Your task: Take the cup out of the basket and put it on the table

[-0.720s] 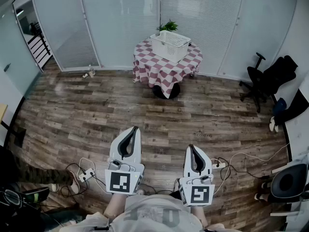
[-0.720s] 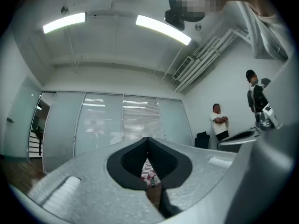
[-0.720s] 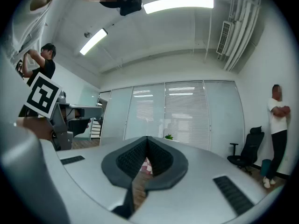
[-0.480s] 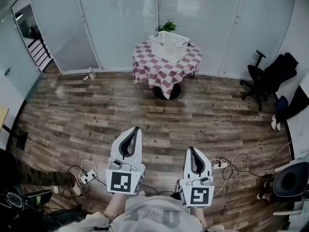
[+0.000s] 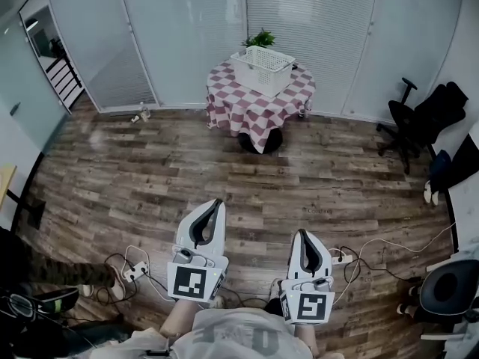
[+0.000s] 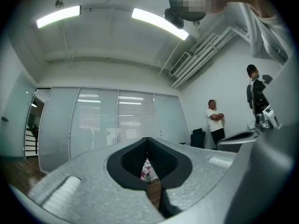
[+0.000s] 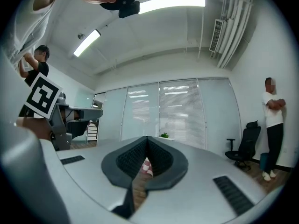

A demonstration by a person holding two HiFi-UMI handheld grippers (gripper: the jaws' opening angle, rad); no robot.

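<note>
A white lattice basket (image 5: 262, 69) stands on a round table with a red-and-white checked cloth (image 5: 254, 107) at the far side of the room. No cup shows; the basket's inside is hidden from here. My left gripper (image 5: 216, 203) and right gripper (image 5: 302, 234) are held low and close to my body, far from the table, both shut and empty. In the left gripper view the left gripper (image 6: 148, 140) has its jaw tips together. The right gripper (image 7: 147, 139) stands the same way in its own view.
A green plant (image 5: 260, 40) stands behind the basket. Wood floor lies between me and the table. Cables and power strips (image 5: 135, 269) lie by my feet. Black office chairs (image 5: 419, 118) stand at the right. A person (image 6: 215, 121) stands by the right wall.
Both grippers have drifted a little to the right and lower in the head view. The table and basket stay where they were.
</note>
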